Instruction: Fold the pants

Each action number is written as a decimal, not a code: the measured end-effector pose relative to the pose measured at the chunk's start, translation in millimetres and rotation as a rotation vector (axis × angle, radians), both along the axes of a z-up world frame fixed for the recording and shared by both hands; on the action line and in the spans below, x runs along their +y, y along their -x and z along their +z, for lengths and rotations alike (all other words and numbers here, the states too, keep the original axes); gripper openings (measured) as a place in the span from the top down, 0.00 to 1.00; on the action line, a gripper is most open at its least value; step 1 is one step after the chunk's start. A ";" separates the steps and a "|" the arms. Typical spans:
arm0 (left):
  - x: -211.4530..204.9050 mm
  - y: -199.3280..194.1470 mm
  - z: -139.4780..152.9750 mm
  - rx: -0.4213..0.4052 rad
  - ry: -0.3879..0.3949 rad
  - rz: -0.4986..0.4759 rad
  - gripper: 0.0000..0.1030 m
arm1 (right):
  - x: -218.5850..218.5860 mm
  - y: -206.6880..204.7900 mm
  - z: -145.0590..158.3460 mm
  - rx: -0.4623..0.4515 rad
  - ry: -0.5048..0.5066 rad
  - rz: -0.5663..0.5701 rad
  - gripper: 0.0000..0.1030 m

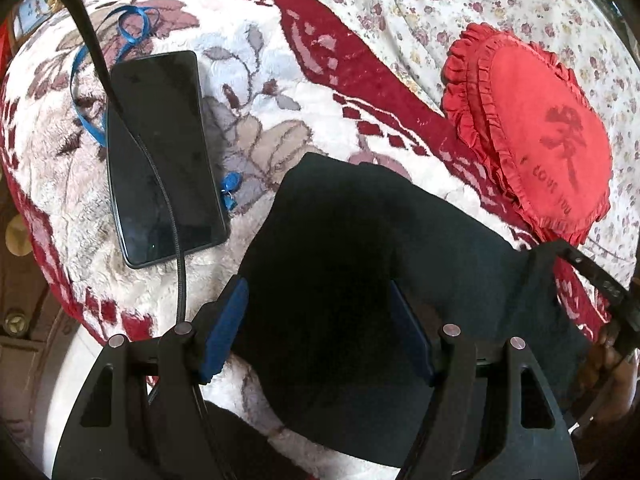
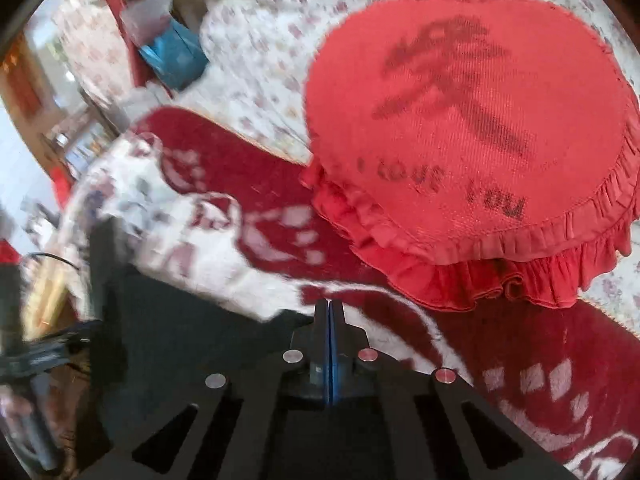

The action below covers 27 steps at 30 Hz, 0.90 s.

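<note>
- The left gripper (image 1: 316,332) was wide open, with its blue pads (image 1: 224,332) far apart and nothing pinched.
- The black pants (image 1: 360,264) lay bunched on the fuzzy blanket (image 1: 280,128), right between and under those fingers.
- The right gripper (image 2: 329,320) was squeezed tight, its pads pressed together. I could not tell if it held any cloth.
- A phone (image 1: 164,156) lay to the left of the pants, with a cable (image 1: 168,216) across it.
- A red pillow (image 2: 472,140) sat far right, on the flowery sheet (image 1: 400,12).
</note>
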State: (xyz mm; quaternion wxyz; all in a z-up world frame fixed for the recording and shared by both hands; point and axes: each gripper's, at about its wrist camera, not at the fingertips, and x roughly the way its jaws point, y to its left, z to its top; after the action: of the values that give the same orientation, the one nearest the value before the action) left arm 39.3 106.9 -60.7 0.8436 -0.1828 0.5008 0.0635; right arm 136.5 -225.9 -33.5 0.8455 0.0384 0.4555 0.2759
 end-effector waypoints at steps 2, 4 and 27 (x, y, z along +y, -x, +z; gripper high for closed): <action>2.0 0.3 1.2 0.001 0.004 0.003 0.31 | -2.8 7.6 7.4 -0.005 -0.019 0.024 0.76; 3.1 0.6 1.7 0.002 0.009 0.009 0.31 | -0.2 14.3 9.4 -0.010 -0.002 0.054 0.44; -13.5 -19.8 -6.2 0.011 -0.087 -0.029 0.31 | 17.3 -12.9 -28.4 0.022 0.116 -0.012 0.96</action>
State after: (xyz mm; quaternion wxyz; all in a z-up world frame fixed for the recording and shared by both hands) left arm 59.1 93.4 -66.9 0.8489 -0.1383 0.5046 0.0743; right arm 149.3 -208.6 -61.9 0.8430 -0.0048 0.4796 0.2436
